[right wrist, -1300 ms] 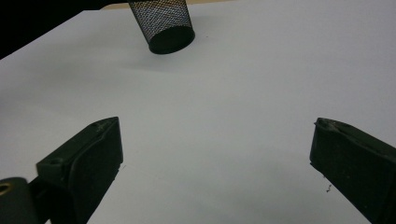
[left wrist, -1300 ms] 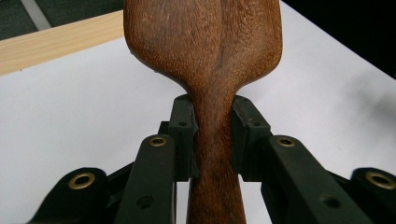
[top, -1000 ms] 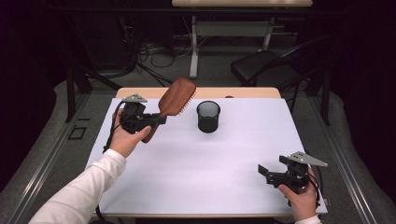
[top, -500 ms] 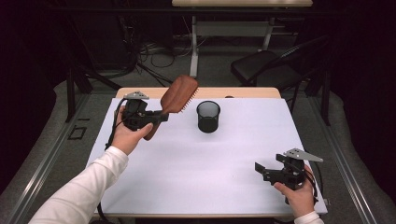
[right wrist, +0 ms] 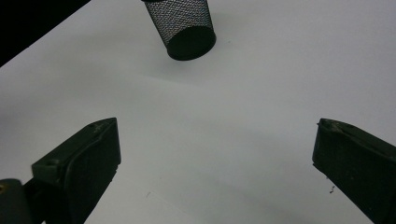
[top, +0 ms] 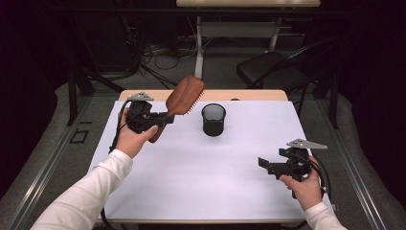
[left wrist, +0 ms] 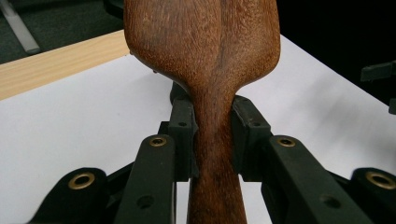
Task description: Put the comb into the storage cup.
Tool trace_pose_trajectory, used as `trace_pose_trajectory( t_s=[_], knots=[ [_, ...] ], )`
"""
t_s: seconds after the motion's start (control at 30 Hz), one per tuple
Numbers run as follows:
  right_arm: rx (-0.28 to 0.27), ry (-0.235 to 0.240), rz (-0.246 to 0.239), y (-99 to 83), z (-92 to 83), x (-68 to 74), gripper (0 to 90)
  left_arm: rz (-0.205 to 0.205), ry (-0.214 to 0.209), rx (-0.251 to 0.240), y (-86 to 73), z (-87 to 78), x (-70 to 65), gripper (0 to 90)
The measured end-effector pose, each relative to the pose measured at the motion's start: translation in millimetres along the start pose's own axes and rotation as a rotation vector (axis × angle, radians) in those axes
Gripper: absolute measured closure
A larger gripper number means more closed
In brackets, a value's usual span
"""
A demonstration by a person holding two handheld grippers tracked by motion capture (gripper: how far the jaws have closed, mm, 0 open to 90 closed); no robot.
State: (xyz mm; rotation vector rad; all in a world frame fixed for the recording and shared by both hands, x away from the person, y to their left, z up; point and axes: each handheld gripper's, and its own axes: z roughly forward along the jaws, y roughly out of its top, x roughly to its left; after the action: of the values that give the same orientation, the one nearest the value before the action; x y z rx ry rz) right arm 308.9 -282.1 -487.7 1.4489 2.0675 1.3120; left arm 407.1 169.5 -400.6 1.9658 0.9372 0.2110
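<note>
A brown wooden hairbrush is held above the white table at the back left, its head tilted up toward the right with bristles facing right. My left gripper is shut on its handle; in the left gripper view both pads clamp the narrow neck of the hairbrush. A black mesh cup stands upright just right of the brush head. My right gripper hovers open over the table's front right, pointing left toward the mesh cup, jaws wide apart with nothing between them.
A wooden strip edges the table's far side. Beyond it stand a dark chair, a table leg and tangled cables on the floor. The white sheet between cup and right gripper is bare.
The right gripper has risen and shifted a little toward the table's middle. The brush has tilted slightly more upright; the left hand stays in place.
</note>
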Motion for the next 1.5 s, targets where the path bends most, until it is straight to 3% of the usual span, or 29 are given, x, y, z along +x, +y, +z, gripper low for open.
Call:
trace_pose_trajectory(
  t_s=[0.27,0.53,0.73,1.07,1.5],
  knots=[
    [0.02,0.027,0.017,29.0,2.1,0.3,0.9,0.004,-0.005,-0.006,2.8,-1.0,-0.5,72.3],
    [0.025,0.032,0.043,39.7,5.8,-3.3,1.7,0.005,-0.01,-0.001,2.7,2.5,-2.2,72.3],
    [0.052,0.033,0.025,46.6,11.1,-1.4,2.2,0.001,-0.017,-0.002,3.4,5.3,-2.7,72.3],
    [0.076,0.044,0.041,65.5,21.1,2.2,3.5,0.004,-0.025,-0.004,8.7,6.6,-5.8,72.2],
    [0.105,0.024,-0.016,102.6,33.2,15.5,3.8,0.02,-0.04,-0.014,13.3,14.5,-12.3,72.2]
  ],
)
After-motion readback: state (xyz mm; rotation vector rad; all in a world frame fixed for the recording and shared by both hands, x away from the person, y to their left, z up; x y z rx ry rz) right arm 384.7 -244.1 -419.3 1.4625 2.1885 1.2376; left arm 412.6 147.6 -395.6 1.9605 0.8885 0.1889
